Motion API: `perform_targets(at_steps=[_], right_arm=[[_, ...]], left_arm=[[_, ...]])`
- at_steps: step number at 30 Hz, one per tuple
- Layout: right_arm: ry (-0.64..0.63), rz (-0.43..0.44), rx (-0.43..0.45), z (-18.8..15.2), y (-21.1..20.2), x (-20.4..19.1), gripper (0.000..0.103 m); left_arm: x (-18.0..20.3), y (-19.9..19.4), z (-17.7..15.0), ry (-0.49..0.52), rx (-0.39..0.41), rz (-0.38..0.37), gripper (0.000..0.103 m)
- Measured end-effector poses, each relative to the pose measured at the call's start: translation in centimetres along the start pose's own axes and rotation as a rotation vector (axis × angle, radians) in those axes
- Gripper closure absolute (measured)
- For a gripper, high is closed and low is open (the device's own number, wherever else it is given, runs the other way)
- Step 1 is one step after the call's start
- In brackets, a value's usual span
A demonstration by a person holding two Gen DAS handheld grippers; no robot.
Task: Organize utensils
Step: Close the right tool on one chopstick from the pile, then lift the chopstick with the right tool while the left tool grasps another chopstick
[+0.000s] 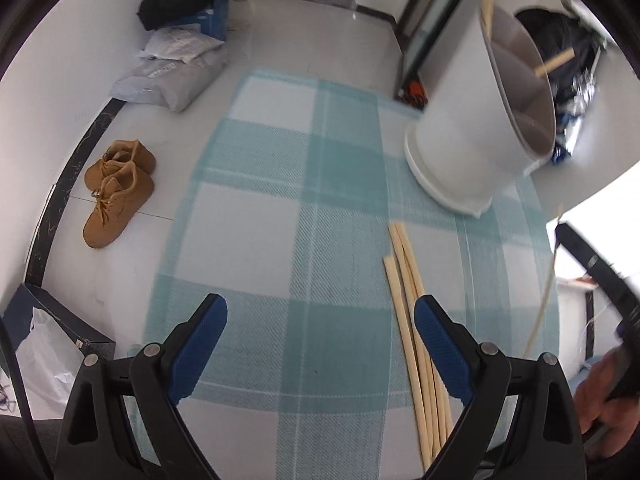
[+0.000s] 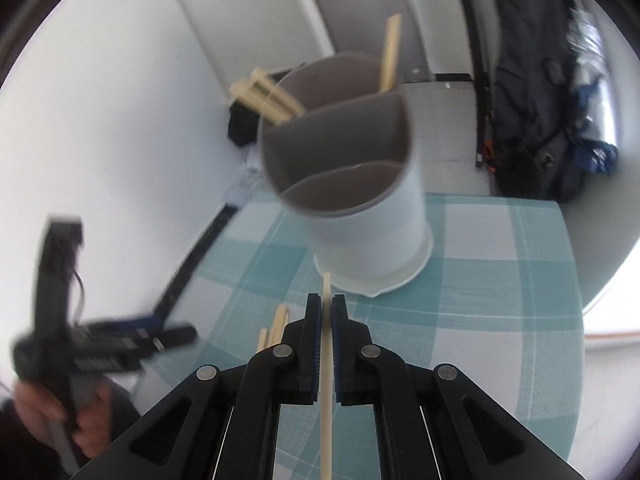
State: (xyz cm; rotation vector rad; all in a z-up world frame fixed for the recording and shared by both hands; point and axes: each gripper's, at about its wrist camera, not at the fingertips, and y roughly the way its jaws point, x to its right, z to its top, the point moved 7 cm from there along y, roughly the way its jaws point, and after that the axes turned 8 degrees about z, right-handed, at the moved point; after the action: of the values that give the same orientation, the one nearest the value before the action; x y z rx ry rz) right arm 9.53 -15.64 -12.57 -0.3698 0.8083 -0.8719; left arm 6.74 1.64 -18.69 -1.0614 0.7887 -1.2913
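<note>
In the right wrist view, a single chopstick (image 2: 327,344) is clamped between the right tongs (image 2: 327,300) at the lower centre. The divided utensil holder (image 2: 360,208), already stocked with chopsticks, is seen just above on the checked tablecloth (image 2: 500,288). In the left wrist view, the left tongs (image 1: 320,316) are spread wide and empty, with loose chopsticks (image 1: 412,304) beside the right-hand finger.

White walls, pale floor (image 1: 320,20) (tan shoes (image 1: 116,192) on it), checked tablecloth (image 1: 280,240).
</note>
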Motion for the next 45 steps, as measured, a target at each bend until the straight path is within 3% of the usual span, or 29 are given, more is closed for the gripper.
perform_targets(at_steps=[6, 10, 18, 23, 25, 28, 30, 34, 36, 38, 45], right_arm=[[0.082, -0.001, 0.086, 0.8, -2.8, 2.0, 0.099], [0.104, 0.01, 0.134, 1.2, -4.5, 2.4, 0.099], [0.122, 0.013, 0.178, 1.4, -6.2, 2.9, 0.099], [0.12, 0.022, 0.181, 1.3, -6.3, 3.0, 0.099], [0.118, 0.023, 0.178, 1.2, -6.2, 2.9, 0.099], [0.12, 0.027, 0.175, 1.2, -6.0, 3.0, 0.099], [0.116, 0.027, 0.171, 1.3, -5.9, 3.1, 0.099], [0.117, 0.039, 0.165, 1.3, -5.6, 3.4, 0.099], [0.115, 0.037, 0.158, 1.3, -5.4, 3.5, 0.099], [0.117, 0.039, 0.154, 1.3, -5.3, 3.5, 0.099], [0.092, 0.042, 0.153, 1.8, -5.0, 2.8, 0.099]], left_arm=[[1.2, 1.4, -1.2, 0.04, -0.071, 0.021, 0.011], [1.9, 2.2, -1.6, 0.088, -0.086, 0.096, 0.011], [1.4, 2.6, -1.5, 0.114, -0.073, 0.198, 0.011], [0.7, 3.1, -0.7, 0.088, -0.073, 0.209, 0.011], [0.6, 3.2, -0.1, 0.076, -0.07, 0.214, 0.016], [1.0, 3.4, 0.8, 0.084, -0.056, 0.213, 0.031], [1.7, 3.3, 0.8, 0.098, -0.049, 0.206, 0.049], [2.7, 3.5, 1.4, 0.125, -0.046, 0.194, 0.065], [3.2, 3.6, 1.8, 0.138, -0.046, 0.182, 0.085], [3.7, 3.7, 1.9, 0.155, -0.047, 0.173, 0.097], [3.7, 3.4, 2.1, 0.147, -0.049, 0.138, 0.102]])
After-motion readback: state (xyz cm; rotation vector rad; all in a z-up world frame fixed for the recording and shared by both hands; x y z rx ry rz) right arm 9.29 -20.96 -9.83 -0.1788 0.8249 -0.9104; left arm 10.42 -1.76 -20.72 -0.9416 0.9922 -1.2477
